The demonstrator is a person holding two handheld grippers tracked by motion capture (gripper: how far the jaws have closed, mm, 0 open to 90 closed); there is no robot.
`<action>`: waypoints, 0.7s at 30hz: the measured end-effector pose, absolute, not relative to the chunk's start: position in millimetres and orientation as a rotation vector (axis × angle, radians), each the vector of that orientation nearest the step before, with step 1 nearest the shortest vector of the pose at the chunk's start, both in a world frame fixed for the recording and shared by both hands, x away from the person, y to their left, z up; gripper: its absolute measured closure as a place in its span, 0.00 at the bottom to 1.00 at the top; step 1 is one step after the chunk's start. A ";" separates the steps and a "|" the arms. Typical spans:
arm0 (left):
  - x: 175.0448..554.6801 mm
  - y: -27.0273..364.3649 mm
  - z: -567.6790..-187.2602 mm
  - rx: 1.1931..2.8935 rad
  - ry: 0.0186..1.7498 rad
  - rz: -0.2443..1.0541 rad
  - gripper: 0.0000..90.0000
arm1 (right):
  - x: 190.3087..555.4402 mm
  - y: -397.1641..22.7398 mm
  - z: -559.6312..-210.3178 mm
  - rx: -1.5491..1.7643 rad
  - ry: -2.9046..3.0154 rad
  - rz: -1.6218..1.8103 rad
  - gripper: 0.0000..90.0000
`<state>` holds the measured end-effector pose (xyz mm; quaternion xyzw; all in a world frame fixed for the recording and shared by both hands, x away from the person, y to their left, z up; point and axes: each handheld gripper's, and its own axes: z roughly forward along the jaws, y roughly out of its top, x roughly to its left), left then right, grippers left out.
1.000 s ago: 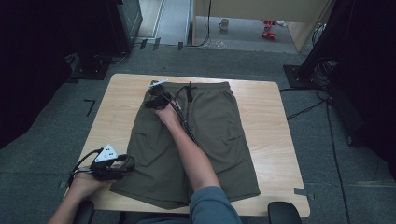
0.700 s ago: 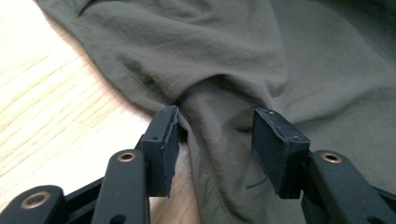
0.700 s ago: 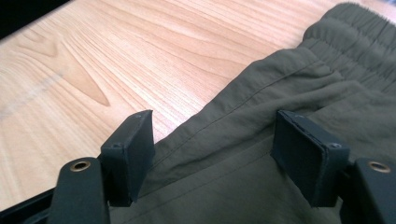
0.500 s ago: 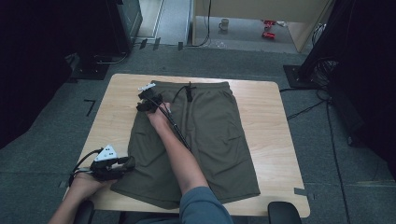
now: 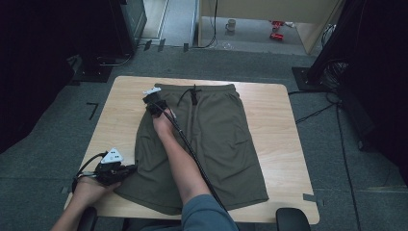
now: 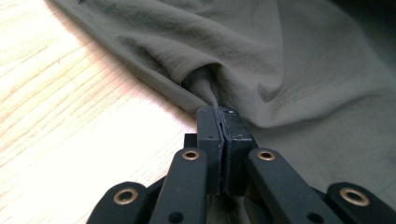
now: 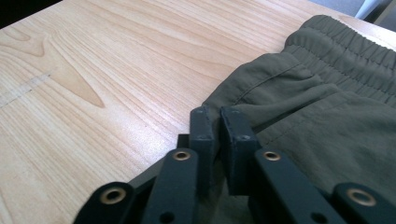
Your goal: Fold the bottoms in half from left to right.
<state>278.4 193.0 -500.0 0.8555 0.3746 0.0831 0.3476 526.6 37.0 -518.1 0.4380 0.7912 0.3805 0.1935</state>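
left gripper (image 5: 129,169): black, grey plate | right gripper (image 5: 155,102): black cable | sleeve (image 5: 204,215): blue

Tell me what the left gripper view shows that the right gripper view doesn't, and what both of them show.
Left gripper view: the left gripper has just been closing and is shut on a pinched, bunched fold at the edge of the shorts, with creases running out from the jaw tips.

Right gripper view: the gathered elastic waistband and a stitched seam below it; the right gripper, which has also just been closing, has its jaws nearly together at the shorts' side edge, though the fabric between them is hard to make out.

Both: olive shorts lying on the light wooden table.
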 end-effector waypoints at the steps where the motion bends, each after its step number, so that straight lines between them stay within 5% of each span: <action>1: 278.8 194.0 -499.2 2.214 0.973 0.217 0.99 | 526.9 37.0 -518.1 1.232 2.217 1.068 0.96; 21: 276.5 166.6 -442.6 2.031 0.825 0.173 1.00 | 532.9 -9.6 -450.5 1.285 2.277 1.136 0.99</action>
